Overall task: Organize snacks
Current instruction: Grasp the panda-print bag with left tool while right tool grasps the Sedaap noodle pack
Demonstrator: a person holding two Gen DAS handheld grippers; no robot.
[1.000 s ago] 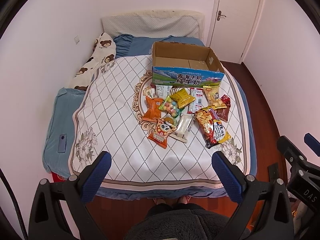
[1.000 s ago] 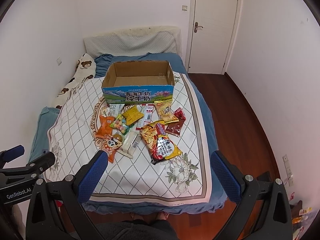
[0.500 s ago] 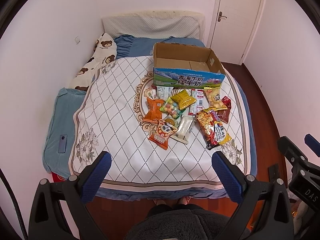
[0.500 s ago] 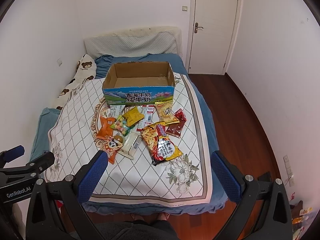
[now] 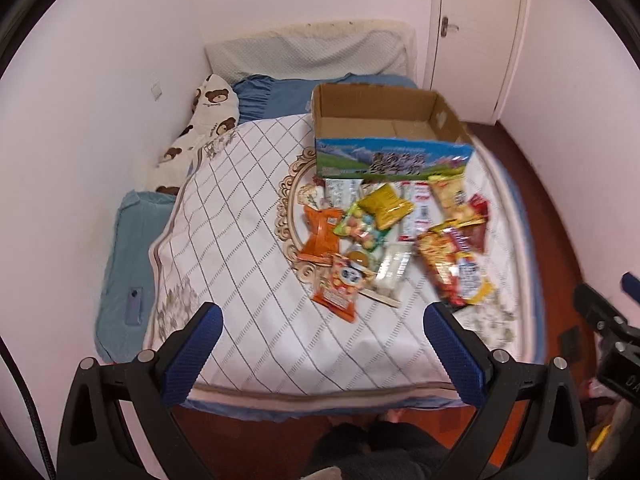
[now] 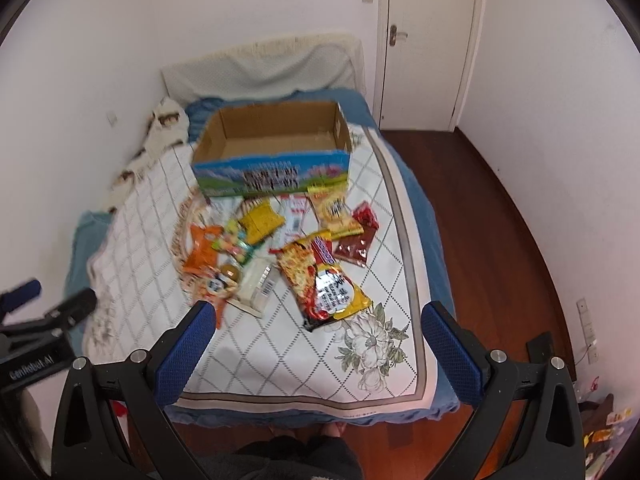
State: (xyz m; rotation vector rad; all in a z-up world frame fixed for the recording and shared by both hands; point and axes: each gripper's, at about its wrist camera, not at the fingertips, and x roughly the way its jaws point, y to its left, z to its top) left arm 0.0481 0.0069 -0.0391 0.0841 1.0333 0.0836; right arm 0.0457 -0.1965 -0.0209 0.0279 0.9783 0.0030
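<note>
1. The left gripper (image 5: 318,338) hangs over the foot of the bed with its jaws spread wide and nothing between the blue pads (image 5: 192,356).
2. The right gripper (image 6: 318,338) is likewise wide open and empty; in the left wrist view only a blurred black piece of it shows at the right edge.
3. The snacks (image 5: 394,236) lie in a loose heap on the white quilted blanket (image 5: 240,248), just in front of the cardboard box (image 5: 390,156), well apart from both grippers.
4. The box stands open at the top; the part of its floor in view is bare, but the near wall hides the front strip of the inside.
5. Motion blur smears the print on the box front in both views, so the lettering cannot be read.
6. A large noodle packet (image 6: 324,280) lies nearest the right gripper, overlapping a dark red packet (image 6: 358,236) at its far end.
7. An orange packet (image 5: 320,234) and a panda-print packet (image 5: 342,282) sit on the left of the heap; smaller packs beneath them are partly covered and hard to tell apart.
8. The left pad of the right gripper cuts off the panda packet's near corner in the right wrist view.
9. A small dark device (image 5: 134,306) rests on the blue sheet at the bed's left edge; what it is cannot be told.
</note>
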